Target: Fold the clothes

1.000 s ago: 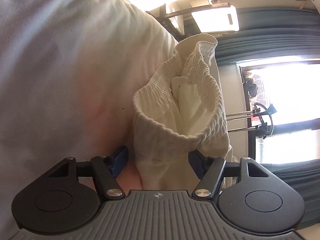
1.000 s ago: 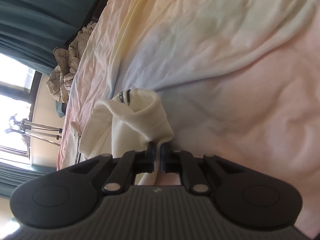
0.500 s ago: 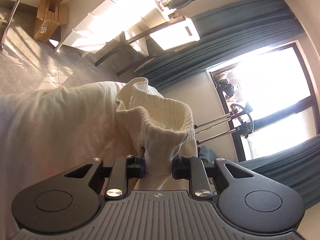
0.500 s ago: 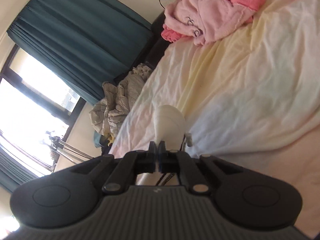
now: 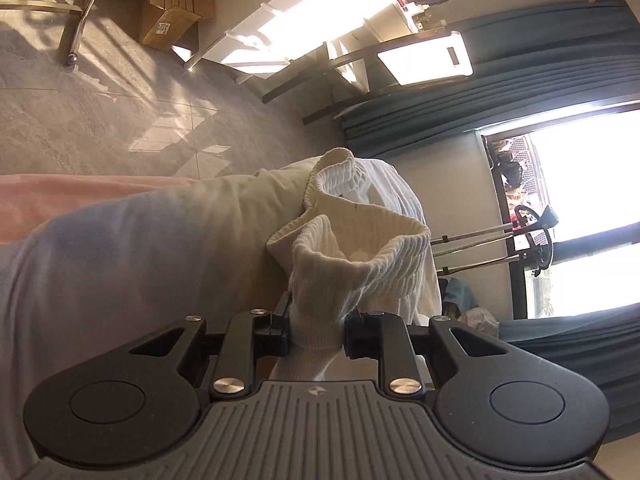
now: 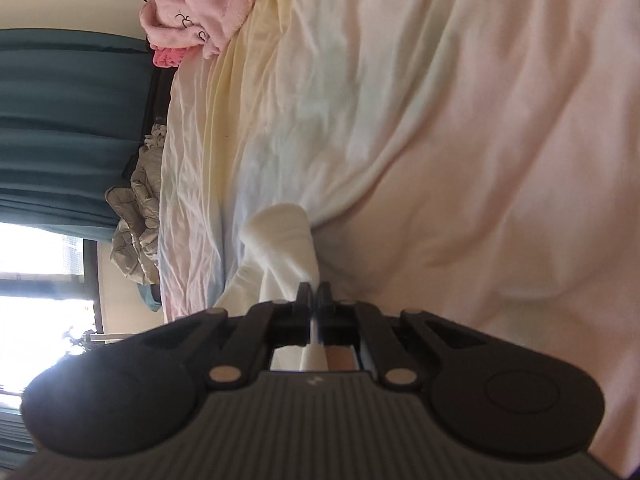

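Garment: cream ribbed-knit garment with elastic waistband (image 5: 352,248), bunched, lifted above pastel bedsheet (image 6: 440,120).
Left hand-held gripper (image 5: 316,326): clamping waistband.
Right hand-held gripper (image 6: 316,300): pinching garment's thin edge.

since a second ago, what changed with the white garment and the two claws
The left claw, open around the white garment's ribbed waistband a second ago, has closed on it and lifted it, so the floor now shows behind. The right claw stayed pinched on a thin fold of the same cream cloth and rolled with it. The pastel bedsheet and pink clothes lie as before.
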{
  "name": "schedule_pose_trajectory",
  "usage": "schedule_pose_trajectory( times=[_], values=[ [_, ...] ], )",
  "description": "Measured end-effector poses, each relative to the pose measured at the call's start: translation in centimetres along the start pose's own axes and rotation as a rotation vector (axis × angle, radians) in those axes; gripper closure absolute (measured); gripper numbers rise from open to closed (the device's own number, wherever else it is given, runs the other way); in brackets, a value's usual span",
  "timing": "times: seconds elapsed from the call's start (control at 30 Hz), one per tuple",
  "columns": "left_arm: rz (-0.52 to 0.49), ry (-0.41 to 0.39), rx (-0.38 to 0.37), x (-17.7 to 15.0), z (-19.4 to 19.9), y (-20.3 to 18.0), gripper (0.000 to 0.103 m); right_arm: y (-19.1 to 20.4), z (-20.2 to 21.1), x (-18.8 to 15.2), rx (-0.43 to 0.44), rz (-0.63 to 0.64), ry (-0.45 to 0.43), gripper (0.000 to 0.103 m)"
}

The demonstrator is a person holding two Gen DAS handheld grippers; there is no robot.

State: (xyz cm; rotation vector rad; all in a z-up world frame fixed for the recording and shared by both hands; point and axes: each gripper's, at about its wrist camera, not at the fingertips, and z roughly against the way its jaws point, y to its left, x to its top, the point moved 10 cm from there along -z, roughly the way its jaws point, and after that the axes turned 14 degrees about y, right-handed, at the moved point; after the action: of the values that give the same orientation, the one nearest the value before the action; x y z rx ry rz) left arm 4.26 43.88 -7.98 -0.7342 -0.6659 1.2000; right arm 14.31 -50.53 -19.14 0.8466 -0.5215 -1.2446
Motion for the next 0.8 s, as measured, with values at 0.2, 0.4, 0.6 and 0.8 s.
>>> schedule_pose_trajectory(
  times=[0.2, 0.4, 0.6, 0.8],
  values=[
    [-0.040, -0.011, 0.027, 0.4, 0.0, 0.1, 0.075, 0.9, -1.9, 0.1, -0.030, 0.105, 0.016, 0.079],
    [-0.064, -0.032, 0.063, 0.1, -0.2, -0.3, 0.075, 2.4, -4.6, 0.5, -0.053, 0.253, 0.023, 0.050],
    [-0.080, -0.065, 0.112, -0.1, -0.5, -0.2, 0.074, 4.2, -6.7, -0.4, -0.066, 0.348, -0.016, 0.092],
    [-0.079, -0.078, 0.141, -0.5, -0.7, 0.0, 0.074, 11.9, -2.5, -3.0, 0.087, 0.567, -0.175, 0.095]
  ],
)
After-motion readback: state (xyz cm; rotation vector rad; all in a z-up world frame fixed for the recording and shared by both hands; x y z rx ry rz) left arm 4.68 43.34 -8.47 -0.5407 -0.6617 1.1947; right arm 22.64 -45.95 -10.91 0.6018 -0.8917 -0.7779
